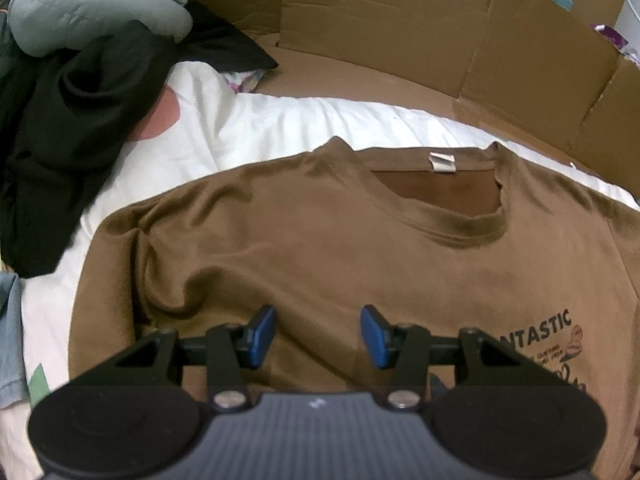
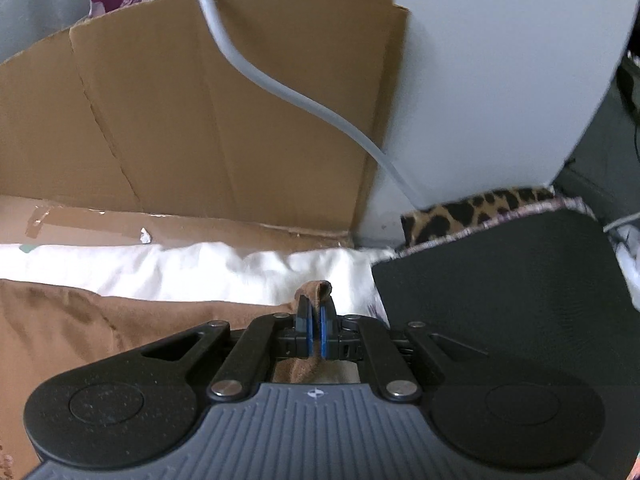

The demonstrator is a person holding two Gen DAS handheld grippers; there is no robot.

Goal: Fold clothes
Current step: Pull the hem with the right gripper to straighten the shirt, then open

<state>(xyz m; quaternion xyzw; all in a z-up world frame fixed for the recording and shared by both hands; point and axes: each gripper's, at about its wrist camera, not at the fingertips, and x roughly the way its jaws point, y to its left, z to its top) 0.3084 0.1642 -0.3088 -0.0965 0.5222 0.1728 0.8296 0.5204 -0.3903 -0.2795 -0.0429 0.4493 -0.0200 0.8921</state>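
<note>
Here, a brown T-shirt [image 1: 320,248] lies face up on a white bedsheet [image 1: 248,128], its neck opening [image 1: 436,196] toward the cardboard wall [image 1: 400,28] at the far side and its body running back under the camera. The left gripper [image 1: 318,336] hangs above the shirt's chest with its blue pads [image 1: 262,334] standing apart and nothing between them; the cloth sits directly below and ahead of it, the collar farther on and slightly to the right. A pile of dark clothes [image 1: 72,112] rests well off to the left.

In the right wrist view, the right gripper [image 2: 316,332] is clamped on a small pinch of the same brown fabric, a tuft of which pokes up past its fingertips [image 2: 326,320]. From that hold the rest of the shirt spreads away to the left, across the sheet, while a dark cushion [image 2: 500,288] sits just beside the gripper on the right.

The shirt's long axis appears to run from collar toward the person, so the held edge probably needs carrying leftward, across that axis, toward the open left gripper. The right hand has the cloth; the left is nearer the midline where a fold would land.
</note>
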